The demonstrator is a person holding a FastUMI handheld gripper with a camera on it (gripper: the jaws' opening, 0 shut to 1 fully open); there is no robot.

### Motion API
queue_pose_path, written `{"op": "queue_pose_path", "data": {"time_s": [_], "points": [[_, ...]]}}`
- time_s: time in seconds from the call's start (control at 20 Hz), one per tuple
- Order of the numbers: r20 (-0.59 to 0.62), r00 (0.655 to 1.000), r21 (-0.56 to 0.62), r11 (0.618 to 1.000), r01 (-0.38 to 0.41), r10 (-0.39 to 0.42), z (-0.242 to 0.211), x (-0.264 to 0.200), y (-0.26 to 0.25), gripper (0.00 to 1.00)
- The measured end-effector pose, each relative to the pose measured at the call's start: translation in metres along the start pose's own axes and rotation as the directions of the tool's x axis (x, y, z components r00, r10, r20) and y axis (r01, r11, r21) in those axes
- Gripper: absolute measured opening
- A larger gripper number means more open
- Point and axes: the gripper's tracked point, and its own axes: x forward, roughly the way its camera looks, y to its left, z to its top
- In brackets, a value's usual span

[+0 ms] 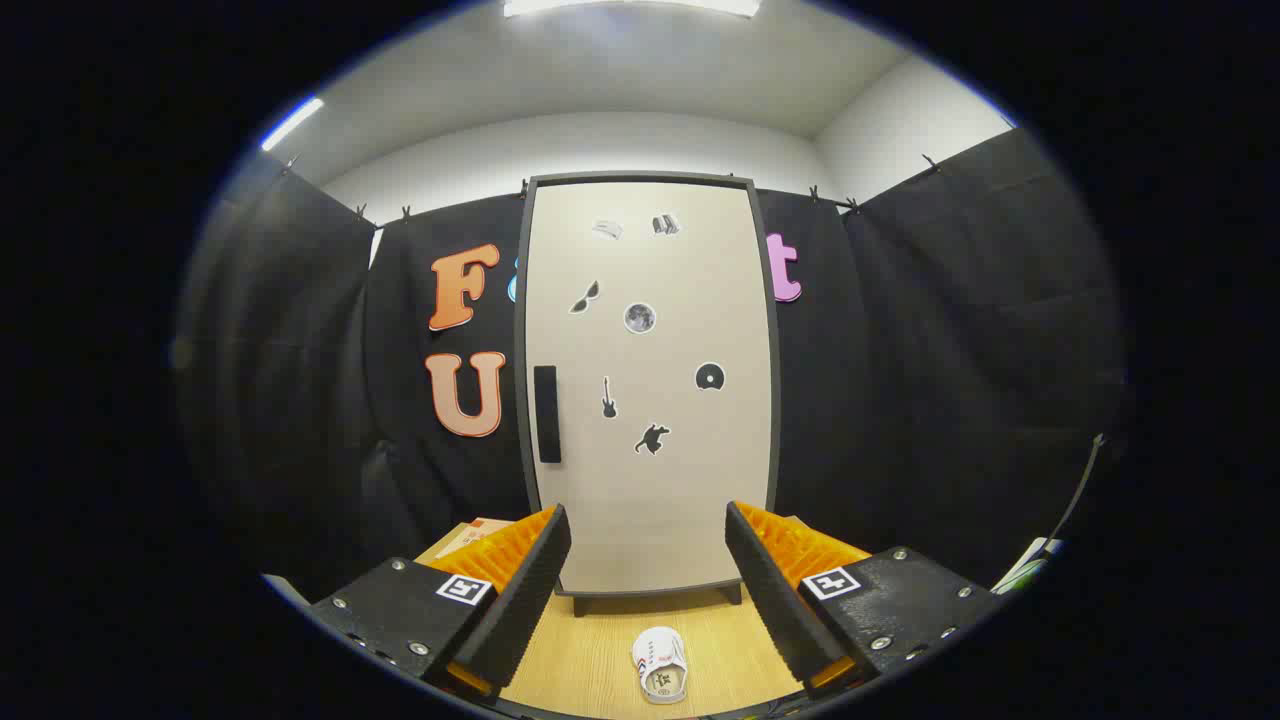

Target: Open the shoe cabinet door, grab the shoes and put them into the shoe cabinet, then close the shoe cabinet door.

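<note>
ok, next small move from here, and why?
Probably forward and left toward the handle: the cabinet door is closed, the shoe lies on the table between the open, empty gripper jaws, so the door comes first.

The shoe cabinet [648, 380] stands upright on the wooden floor [600, 640] against the booth wall, straight ahead beyond the fingers. Its pale beige door [690, 480], framed in dark grey, is closed; a dark vertical handle [546, 413] sits near its left edge, and small stickers are scattered across the panel (sunglasses, a moon, a guitar, a disc among them). One white shoe [660, 664] lies on the floor just before the cabinet, opening facing up.
</note>
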Motion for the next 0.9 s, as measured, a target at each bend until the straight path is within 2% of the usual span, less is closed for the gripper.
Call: {"op": "queue_pose_path", "data": {"time_s": [0.9], "points": [[-0.038,0.999,0.004,1.0,-0.018,0.018,-0.0105,0.0056,0.0095,0.97]]}}
